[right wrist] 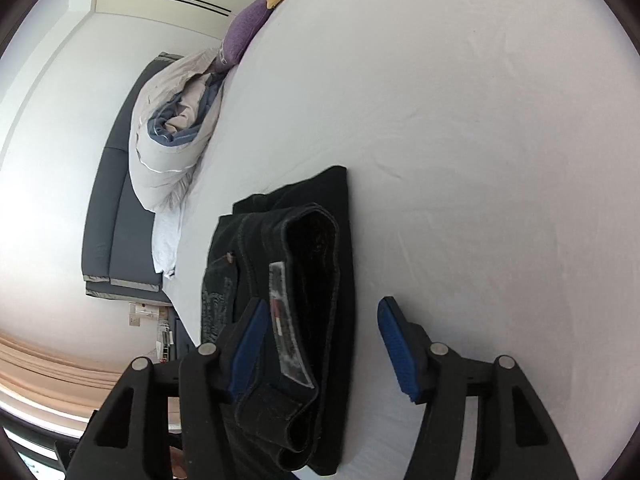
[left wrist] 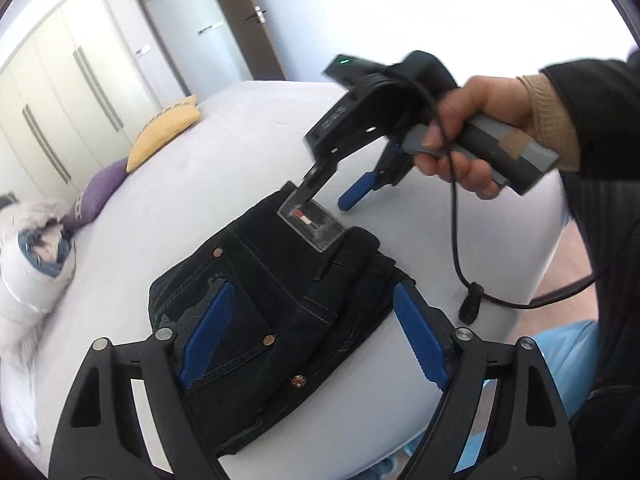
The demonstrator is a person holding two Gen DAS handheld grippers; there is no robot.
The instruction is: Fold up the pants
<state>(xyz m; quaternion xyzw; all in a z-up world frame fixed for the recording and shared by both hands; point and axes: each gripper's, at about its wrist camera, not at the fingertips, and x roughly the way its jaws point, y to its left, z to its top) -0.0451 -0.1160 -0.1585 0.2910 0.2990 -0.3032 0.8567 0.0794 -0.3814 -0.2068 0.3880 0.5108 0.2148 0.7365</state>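
Dark denim pants (left wrist: 276, 296) lie folded into a compact stack on the white bed (left wrist: 224, 168), back pocket and waistband label up. They also show in the right wrist view (right wrist: 316, 280), waistband end near the camera. My left gripper (left wrist: 316, 336) is open and hovers just above the stack, holding nothing. My right gripper (right wrist: 320, 348) is open at the waistband end, its left finger over the label. In the left wrist view the right gripper (left wrist: 328, 200) is held by a hand beyond the pants, one finger touching the label, the other off to the side.
A rolled grey duvet (right wrist: 172, 132), a purple cushion (right wrist: 244, 28) and a yellow cushion (left wrist: 164, 132) lie at the head of the bed. Wardrobes and a door stand behind. The bed edge (left wrist: 532, 280) is close to the pants. A black cable (left wrist: 460, 248) hangs from the right gripper.
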